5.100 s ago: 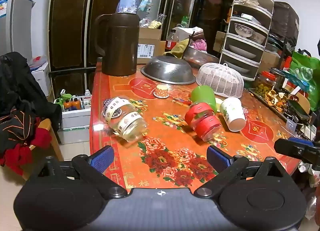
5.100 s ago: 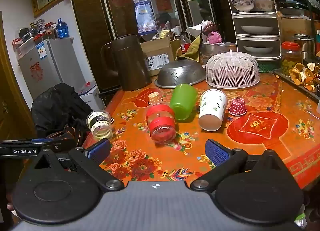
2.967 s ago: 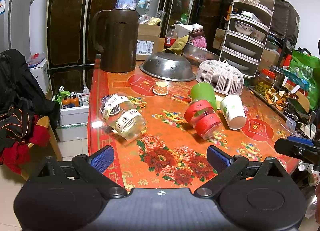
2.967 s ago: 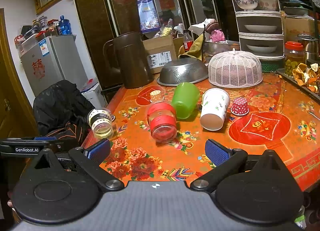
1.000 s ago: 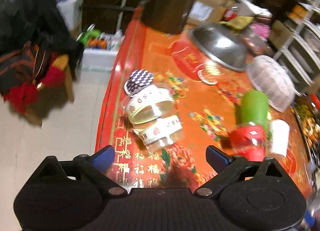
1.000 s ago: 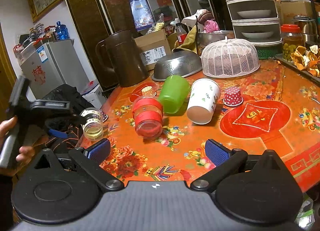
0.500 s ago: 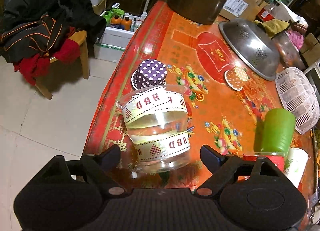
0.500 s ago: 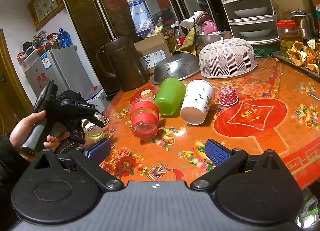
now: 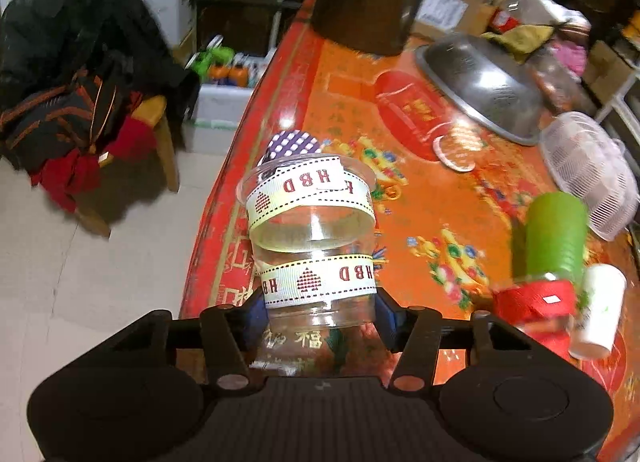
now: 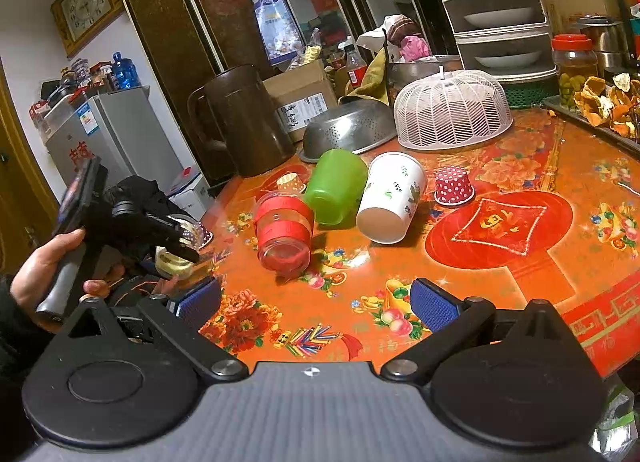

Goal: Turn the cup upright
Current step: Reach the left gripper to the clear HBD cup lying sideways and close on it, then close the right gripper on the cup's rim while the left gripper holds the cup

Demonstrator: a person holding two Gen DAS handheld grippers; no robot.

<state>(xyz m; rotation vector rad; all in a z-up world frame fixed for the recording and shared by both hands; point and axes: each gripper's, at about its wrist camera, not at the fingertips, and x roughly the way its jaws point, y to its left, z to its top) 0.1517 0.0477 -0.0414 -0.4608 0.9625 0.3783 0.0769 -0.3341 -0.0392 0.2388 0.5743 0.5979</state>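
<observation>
Clear plastic cup (image 9: 316, 246) with two ribbon bands lies near the table (image 9: 400, 222) edge, clamped at its base by the left gripper (image 9: 320, 310). The right gripper (image 10: 316, 300) is wide apart, holding nothing, well apart from the cup.

Table (image 10: 500, 302) — orange-red floral cloth, glossy. Lying on their sides mid-table: red-banded glass (image 10: 283, 236), green cup (image 10: 336, 186) and white paper cup (image 10: 390, 198), close together. Small red dotted cup (image 10: 454, 185) stands inverted just right of the white one. Far end — brown jug (image 10: 244, 122), inverted metal colander (image 10: 348, 128), white mesh cover (image 10: 452, 110). Near left edge: purple dotted cup (image 9: 294, 144).
</observation>
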